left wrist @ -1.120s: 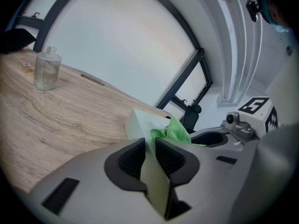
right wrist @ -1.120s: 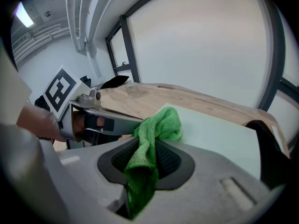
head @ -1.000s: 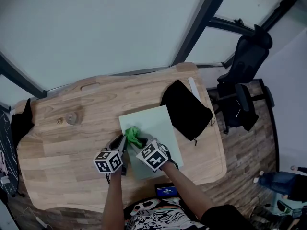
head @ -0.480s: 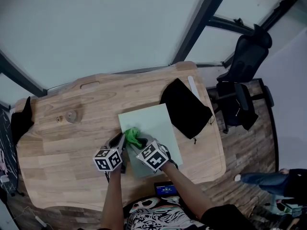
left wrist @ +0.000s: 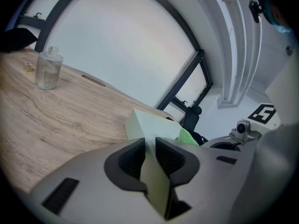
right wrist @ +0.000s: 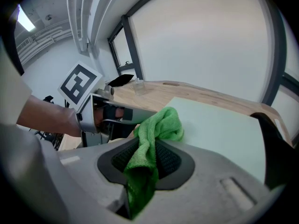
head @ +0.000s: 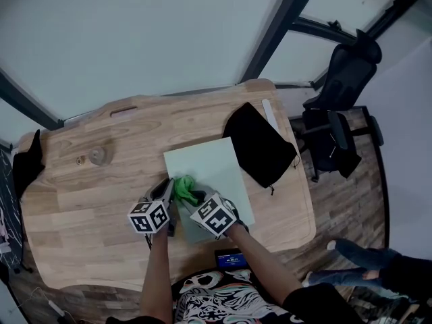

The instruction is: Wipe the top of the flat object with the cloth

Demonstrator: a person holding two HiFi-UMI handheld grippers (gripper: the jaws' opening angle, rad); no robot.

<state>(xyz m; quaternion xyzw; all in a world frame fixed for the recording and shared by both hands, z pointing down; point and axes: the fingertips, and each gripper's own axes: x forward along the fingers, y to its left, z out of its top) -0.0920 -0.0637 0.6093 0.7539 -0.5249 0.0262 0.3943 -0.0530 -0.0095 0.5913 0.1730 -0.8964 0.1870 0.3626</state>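
Observation:
A pale green flat board [head: 210, 169] lies on the wooden desk [head: 101, 201]. My left gripper [head: 167, 194] is at the board's near left edge; in the left gripper view its jaws [left wrist: 149, 146] are shut on that edge of the board [left wrist: 148, 124]. My right gripper [head: 196, 200] is shut on a bright green cloth [head: 183, 189], which rests bunched on the board's near left part. In the right gripper view the cloth [right wrist: 156, 129] hangs between the jaws [right wrist: 148, 148] over the board [right wrist: 219, 129], with the left gripper [right wrist: 112, 118] just beyond.
A black pouch [head: 260, 146] overlaps the board's right side, with a white strip [head: 270, 117] behind it. A clear bottle [head: 98, 156] and small cap [head: 81, 160] stand far left. A small screen [head: 229, 257] sits at the near edge. An office chair [head: 337, 113] and a person's legs [head: 364, 265] are to the right.
Both grippers and the cloth have stayed at nearly the same spot on the board. The person on the floor at the right has walked leftward.

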